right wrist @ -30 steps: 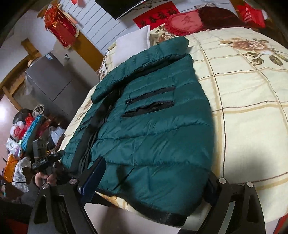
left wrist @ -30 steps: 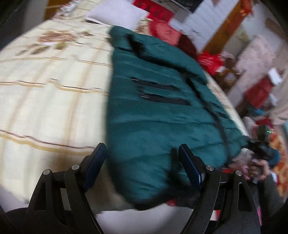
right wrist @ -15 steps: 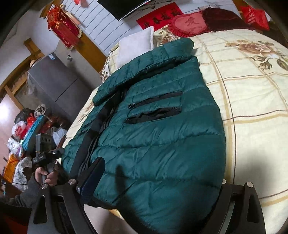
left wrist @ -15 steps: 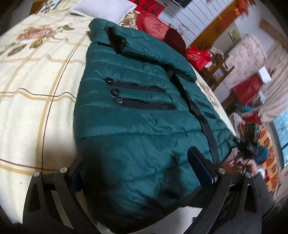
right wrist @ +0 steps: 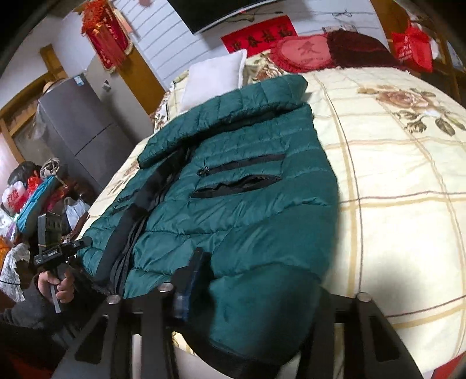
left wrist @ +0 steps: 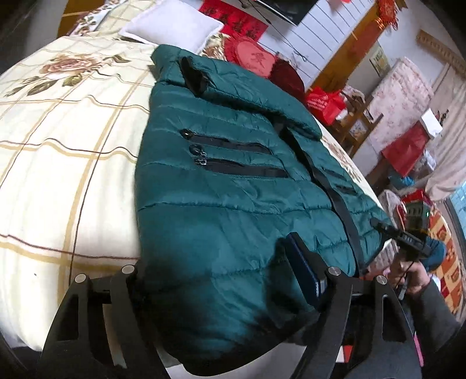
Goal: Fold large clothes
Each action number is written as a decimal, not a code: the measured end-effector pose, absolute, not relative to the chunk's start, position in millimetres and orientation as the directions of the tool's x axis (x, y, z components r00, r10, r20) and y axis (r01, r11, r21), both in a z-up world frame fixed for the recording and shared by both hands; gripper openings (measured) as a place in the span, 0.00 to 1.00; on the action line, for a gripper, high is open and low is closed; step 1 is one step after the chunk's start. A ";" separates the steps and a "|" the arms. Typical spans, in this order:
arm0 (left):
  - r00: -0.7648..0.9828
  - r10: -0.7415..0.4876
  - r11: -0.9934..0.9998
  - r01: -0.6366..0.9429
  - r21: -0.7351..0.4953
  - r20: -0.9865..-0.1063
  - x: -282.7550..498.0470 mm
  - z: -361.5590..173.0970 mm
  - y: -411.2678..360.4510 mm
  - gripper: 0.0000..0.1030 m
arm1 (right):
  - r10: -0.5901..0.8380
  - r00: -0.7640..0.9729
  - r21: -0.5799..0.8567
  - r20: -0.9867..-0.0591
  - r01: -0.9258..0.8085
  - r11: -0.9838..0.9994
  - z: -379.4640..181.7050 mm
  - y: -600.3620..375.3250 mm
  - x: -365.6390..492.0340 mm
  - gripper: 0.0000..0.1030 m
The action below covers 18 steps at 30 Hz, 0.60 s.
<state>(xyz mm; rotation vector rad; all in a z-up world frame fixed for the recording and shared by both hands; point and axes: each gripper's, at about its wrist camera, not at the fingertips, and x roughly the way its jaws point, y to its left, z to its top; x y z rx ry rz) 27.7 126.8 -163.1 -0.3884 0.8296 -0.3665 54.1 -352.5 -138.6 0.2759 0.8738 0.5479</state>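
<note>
Now, the bed [left wrist: 52, 151] fills the scene, its cream bedspread with brown checks and rose prints stretching ahead of both grippers. Spread across it lies the dark green puffer jacket [left wrist: 221, 204], collar at the far end, hem hanging off the near edge of the bed, right at the grippers. A white pillow [left wrist: 171, 26] sits beyond the collar, and past it a red heart-shaped cushion [right wrist: 303, 52] rests by the wall.

Over to the left gripper [left wrist: 215, 280]: the jacket's hem bulges between its fingers, the blue-padded right finger [left wrist: 303, 274] standing out on the fabric while the left finger is buried under the cloth. The jaws stand wide and I cannot tell whether they pinch the fabric.

The right gripper [right wrist: 256, 294] straddles the other hem corner, the jacket bunched thick between its fingers, one blue pad [right wrist: 189, 288] pressed into the fabric on the left side, the opposite finger hidden behind the bulge. It looks narrower than the left one, yet a firm hold cannot be confirmed.

Two black pocket zippers [right wrist: 238, 175] run across the jacket ahead of that gripper.
</note>
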 end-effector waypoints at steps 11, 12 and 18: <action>0.605 -0.393 0.897 0.088 -0.433 -0.692 34.1 -162.5 135.0 0.35 | 0.547 0.517 0.391 -0.659 -0.385 0.836 -133.5 -339.3 41.5 0.23; 0.603 -0.393 0.898 0.088 -0.432 -0.694 34.2 -162.8 135.6 0.35 | 0.540 0.524 0.390 -0.659 -0.376 0.841 -132.7 -338.2 39.4 0.23; 0.615 -0.366 0.908 0.073 -0.412 -0.699 27.9 -157.7 142.3 0.20 | 0.491 0.589 0.392 -0.642 -0.297 0.870 -130.6 -334.1 27.8 0.18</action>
